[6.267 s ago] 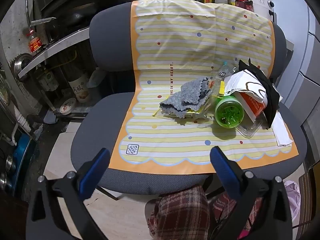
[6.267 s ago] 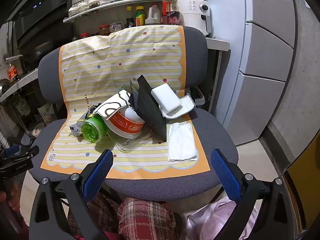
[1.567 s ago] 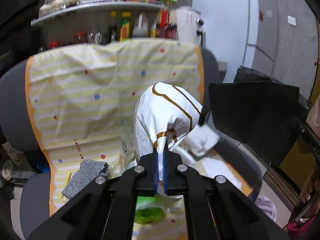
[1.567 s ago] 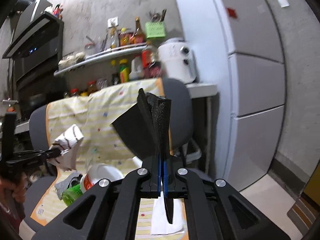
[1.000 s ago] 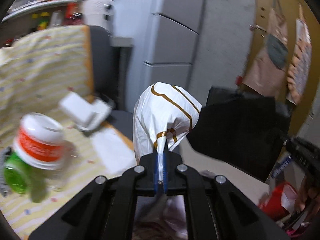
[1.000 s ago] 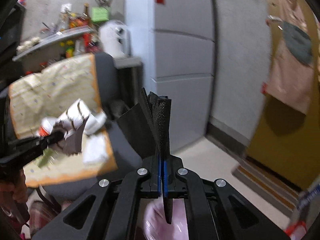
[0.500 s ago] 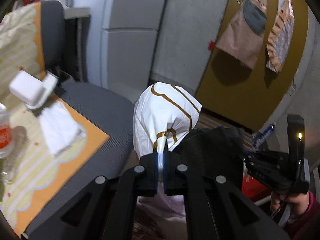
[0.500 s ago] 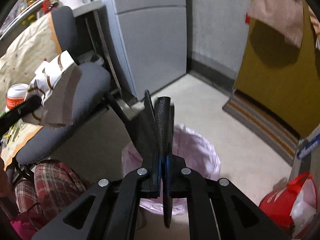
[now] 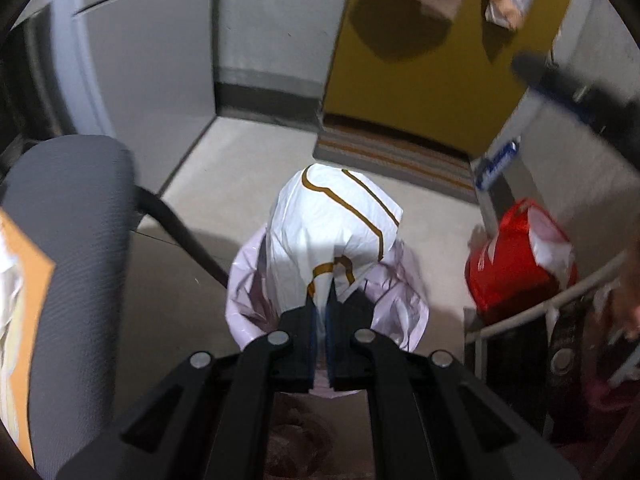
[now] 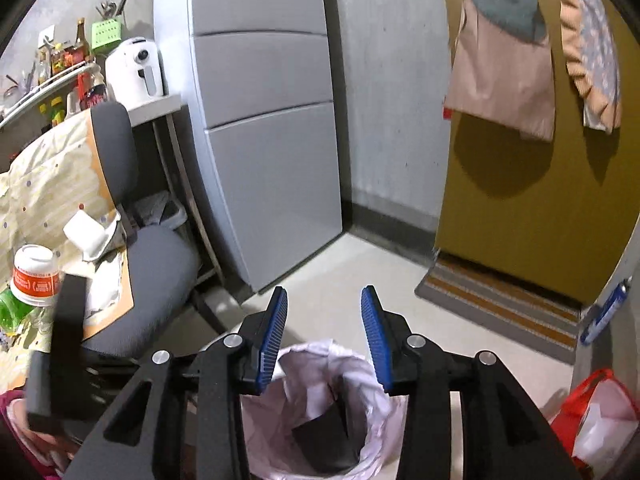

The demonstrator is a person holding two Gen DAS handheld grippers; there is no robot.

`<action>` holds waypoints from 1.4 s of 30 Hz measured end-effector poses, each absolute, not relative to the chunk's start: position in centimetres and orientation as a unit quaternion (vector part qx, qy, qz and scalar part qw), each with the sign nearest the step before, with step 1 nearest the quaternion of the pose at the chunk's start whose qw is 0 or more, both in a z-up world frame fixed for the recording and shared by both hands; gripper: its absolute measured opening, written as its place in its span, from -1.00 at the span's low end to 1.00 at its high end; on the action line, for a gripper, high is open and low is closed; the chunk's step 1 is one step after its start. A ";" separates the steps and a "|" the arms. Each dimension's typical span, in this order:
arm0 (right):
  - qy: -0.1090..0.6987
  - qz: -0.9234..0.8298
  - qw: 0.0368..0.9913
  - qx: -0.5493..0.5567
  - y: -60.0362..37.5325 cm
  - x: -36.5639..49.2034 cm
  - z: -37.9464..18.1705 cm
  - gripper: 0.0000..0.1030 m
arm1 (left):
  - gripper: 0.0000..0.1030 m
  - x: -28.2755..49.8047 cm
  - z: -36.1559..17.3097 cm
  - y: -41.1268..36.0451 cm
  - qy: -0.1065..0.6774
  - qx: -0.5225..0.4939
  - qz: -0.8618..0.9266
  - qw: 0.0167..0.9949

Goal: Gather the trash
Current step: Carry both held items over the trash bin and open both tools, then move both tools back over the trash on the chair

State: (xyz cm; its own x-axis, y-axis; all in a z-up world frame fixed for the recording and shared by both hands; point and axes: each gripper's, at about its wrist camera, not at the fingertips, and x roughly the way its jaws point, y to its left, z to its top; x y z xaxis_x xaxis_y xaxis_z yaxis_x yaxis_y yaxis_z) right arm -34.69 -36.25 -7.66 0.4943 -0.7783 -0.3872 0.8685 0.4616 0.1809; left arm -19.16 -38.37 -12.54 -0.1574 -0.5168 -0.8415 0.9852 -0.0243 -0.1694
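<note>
My left gripper (image 9: 320,300) is shut on a crumpled white paper bag with brown lines (image 9: 332,224) and holds it right above a bin lined with a pale pink bag (image 9: 404,304). My right gripper (image 10: 324,320) is open and empty above the same bin (image 10: 372,400). A black bag (image 10: 328,436) lies inside the bin. More trash is on the chair: a white and orange cup (image 10: 34,276), a green bottle (image 10: 10,310) and a white foam box (image 10: 90,236).
The grey office chair (image 10: 148,280) with a yellow striped mat stands at the left. A grey fridge (image 10: 264,120) is behind it. A red bag (image 9: 516,260) sits right of the bin. A yellow door (image 10: 540,200) and a doormat (image 10: 500,308) are beyond.
My right gripper has opened and let the black bag drop into the bin. My left gripper has carried the white paper bag from beside the chair to above the bin.
</note>
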 end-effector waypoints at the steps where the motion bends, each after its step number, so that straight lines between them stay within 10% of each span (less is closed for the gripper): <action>1: 0.125 -0.486 0.846 0.178 -36.4 -34.6 -7.6 -0.19 | -0.84 -19.3 -12.8 -38.9 0.395 0.303 -0.648 0.577; 3: 0.128 -0.484 0.848 0.177 -36.6 -34.3 -7.8 -0.18 | -0.22 -19.3 -13.6 -39.8 0.400 0.307 -0.638 0.582; 5: 0.130 -0.481 0.848 0.180 -36.9 -34.2 -7.8 -0.18 | -0.04 -19.0 -13.7 -40.0 0.405 0.299 -0.637 0.584; 26: 0.163 -0.236 0.953 0.101 -33.9 -17.1 -2.3 -0.15 | -0.03 -2.9 -0.1 -21.0 0.362 0.145 -0.413 0.823; 42: 0.261 -0.135 0.954 0.066 -35.2 1.0 -5.2 0.56 | 0.37 6.7 1.6 -11.1 0.358 0.081 -0.247 0.897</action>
State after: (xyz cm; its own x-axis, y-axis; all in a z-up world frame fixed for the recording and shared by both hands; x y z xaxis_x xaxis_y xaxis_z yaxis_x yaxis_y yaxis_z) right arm 1.03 -35.21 -5.18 0.8276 -0.2230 -0.5152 0.2920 0.9548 0.0557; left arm 6.73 -11.09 1.59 0.6217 -0.3850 -0.6821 0.5011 0.8648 -0.0315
